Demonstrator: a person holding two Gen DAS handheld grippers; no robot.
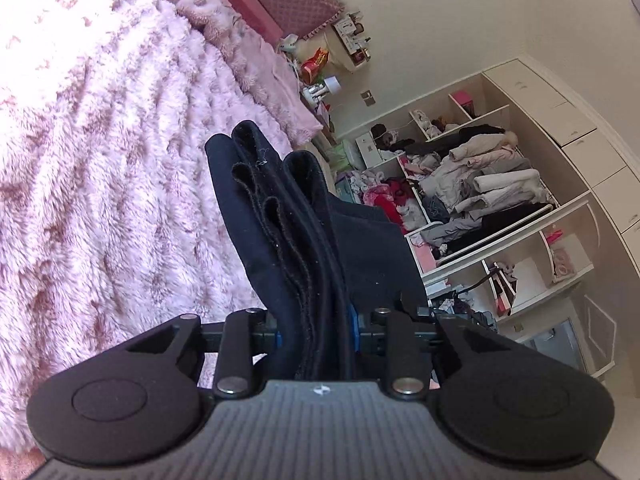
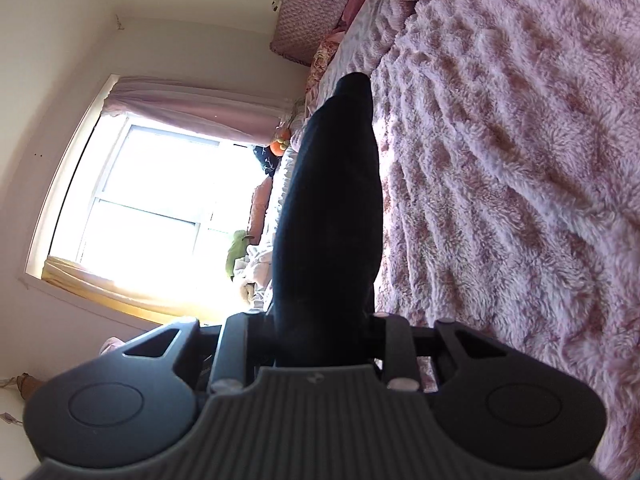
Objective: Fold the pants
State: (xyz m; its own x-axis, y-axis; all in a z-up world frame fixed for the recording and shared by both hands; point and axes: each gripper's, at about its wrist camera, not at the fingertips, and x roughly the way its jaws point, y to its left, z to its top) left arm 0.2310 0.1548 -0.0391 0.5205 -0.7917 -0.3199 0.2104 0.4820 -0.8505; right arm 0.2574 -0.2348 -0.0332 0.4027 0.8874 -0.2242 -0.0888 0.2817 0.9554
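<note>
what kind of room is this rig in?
Most likely a home bedroom. A bed with a fluffy pink blanket fills both views, open wardrobe shelves are piled with clothes, and there is a curtained window beside the bed.

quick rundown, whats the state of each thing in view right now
dark navy fabric pants: bunched in stacked layers, lifted off the bed, clamped at both ends
left gripper: shut on the pants
right gripper: shut on the pants
fluffy pink bed blanket: spread out on the bed
white open wardrobe shelves: open, stuffed with piled clothes
window: pink curtain drawn up, bright daylight
</note>
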